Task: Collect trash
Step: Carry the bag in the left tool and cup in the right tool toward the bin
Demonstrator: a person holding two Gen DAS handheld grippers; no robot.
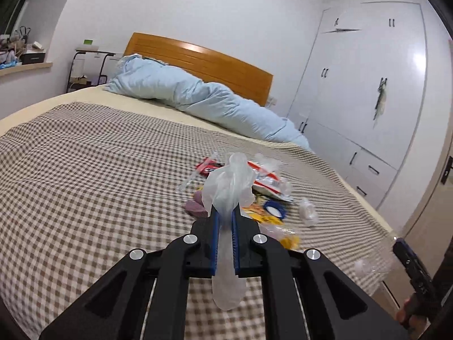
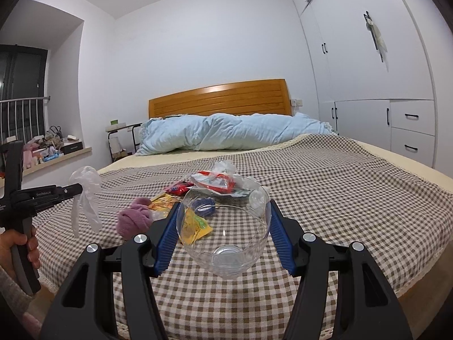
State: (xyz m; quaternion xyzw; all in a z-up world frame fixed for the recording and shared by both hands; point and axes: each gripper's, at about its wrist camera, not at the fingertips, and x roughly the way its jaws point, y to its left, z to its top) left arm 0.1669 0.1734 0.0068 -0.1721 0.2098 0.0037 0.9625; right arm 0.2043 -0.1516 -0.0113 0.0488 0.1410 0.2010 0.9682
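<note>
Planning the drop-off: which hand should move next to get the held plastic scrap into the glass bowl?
Left. The left gripper is shut on the plastic scrap, beside and level with the glass bowl, which the right gripper holds with its mouth open above the bed.

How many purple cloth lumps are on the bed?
1. The purple cloth lump lies on the checked blanket, left of the wrapper pile; others may be hidden beneath it.

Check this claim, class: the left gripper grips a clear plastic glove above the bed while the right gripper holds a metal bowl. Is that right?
Not quite. The bowl in the right gripper is clear glass, not metal; the right wrist view shows the bedcover through it. The rest holds: the left gripper grips the clear plastic glove above the bed.
</note>
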